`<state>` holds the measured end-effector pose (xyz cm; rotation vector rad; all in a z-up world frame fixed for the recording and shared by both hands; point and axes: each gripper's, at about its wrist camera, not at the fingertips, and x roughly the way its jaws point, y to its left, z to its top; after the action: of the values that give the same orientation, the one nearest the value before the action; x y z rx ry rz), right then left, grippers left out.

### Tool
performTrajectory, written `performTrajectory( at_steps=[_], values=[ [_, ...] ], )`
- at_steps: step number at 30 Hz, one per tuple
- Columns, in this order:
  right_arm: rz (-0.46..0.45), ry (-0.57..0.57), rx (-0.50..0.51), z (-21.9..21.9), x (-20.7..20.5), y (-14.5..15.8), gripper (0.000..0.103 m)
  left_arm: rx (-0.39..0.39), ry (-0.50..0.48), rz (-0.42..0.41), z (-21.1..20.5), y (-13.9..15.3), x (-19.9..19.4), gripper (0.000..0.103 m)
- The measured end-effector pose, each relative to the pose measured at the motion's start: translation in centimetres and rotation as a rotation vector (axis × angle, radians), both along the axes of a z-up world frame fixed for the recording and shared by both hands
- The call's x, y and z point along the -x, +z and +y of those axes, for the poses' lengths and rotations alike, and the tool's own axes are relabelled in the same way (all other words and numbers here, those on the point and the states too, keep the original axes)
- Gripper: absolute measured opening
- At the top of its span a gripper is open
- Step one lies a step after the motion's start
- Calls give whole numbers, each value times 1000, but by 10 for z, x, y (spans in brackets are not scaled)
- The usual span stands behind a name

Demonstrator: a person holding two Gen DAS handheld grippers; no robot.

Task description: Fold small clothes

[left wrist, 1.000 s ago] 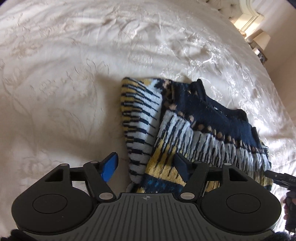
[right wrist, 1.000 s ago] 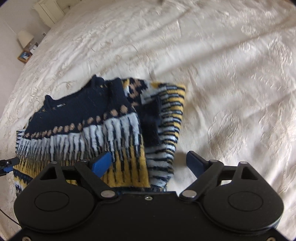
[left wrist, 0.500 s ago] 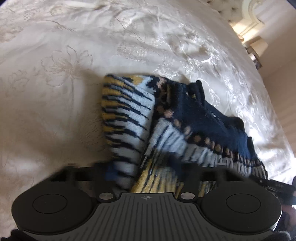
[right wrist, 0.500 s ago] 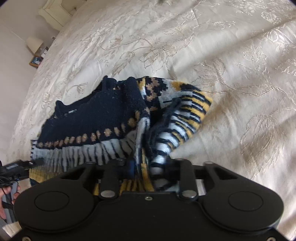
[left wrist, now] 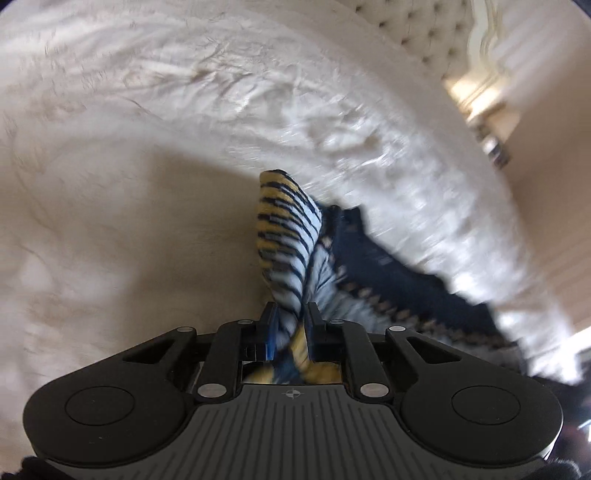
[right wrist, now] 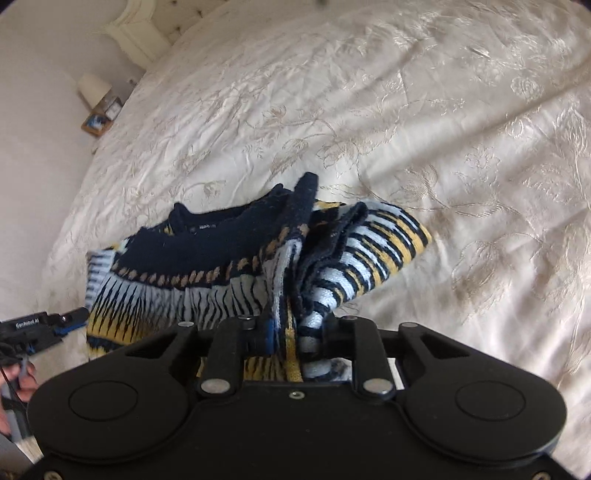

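Gripping a bunched edge of the knitted sweater (left wrist: 291,258), my left gripper (left wrist: 290,317) has its jaws pressed onto a twisted rope of striped white, yellow and navy fabric; they have just been closing, and the cloth sits squarely between them. My right gripper (right wrist: 295,325) does the same at the other end of that hem, its jaws having just been closing on a thick fold of yellow and striped knit, which bulges out on both sides of the pads.

Between the two grips the sweater (right wrist: 207,254) hangs gathered above the cream embroidered bedspread (right wrist: 406,129), its navy yoke and neckline turned toward the far side and a striped sleeve flopping out to the right in the right wrist view. That same view shows the left gripper's tip (right wrist: 70,319) at the far left edge, beside the garment's hem, with part of a hand (right wrist: 22,380) below it.

Most of the left wrist view is blurred. A tufted headboard (left wrist: 424,33) stands beyond the bedspread (left wrist: 147,129), and a small lamp (right wrist: 94,88) sits on a bedside table.
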<state>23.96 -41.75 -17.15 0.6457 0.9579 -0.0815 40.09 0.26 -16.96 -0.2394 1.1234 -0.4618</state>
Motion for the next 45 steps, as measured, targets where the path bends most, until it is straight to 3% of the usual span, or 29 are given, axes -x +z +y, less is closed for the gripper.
performTrajectory(
  at_steps=[3,6,11,15,18,22,28,32,35,38,42,44,45],
  values=[
    [47,-19,6,-5,-8,-18,32,-115,4,13,-2,-6,-1,15],
    [98,-85,-42,-14,-6,-37,40,-119,-14,-36,-9,9,8,17],
    [126,-103,-36,-24,5,-53,46,-136,-154,-128,-55,24,24,28],
    [126,-95,-35,-27,5,-54,49,-122,-269,-109,-110,-2,26,28],
    [113,-81,-11,-25,6,-50,58,-141,-360,-91,-154,-28,20,28],
    [101,-89,21,-25,21,-40,63,-268,-423,-16,-194,-71,1,28],
    [87,-71,45,-1,52,-24,63,-250,-440,-36,-195,-71,-4,29],
    [176,34,38,32,66,-45,64,-220,-417,-35,-189,-71,-1,29],
    [247,83,74,51,80,-63,64,-241,-422,-34,-191,-68,0,29],
    [228,61,43,46,92,-53,64,-263,-428,-37,-199,-61,-2,29],
    [85,-25,-10,17,101,-25,66,-231,-398,-62,-192,-45,14,29],
    [28,-75,-19,-1,97,-17,88,-225,-395,-63,-188,-43,25,29],
    [13,-96,-21,-12,89,-16,91,-229,-395,-59,-187,-44,28,29]
  ],
)
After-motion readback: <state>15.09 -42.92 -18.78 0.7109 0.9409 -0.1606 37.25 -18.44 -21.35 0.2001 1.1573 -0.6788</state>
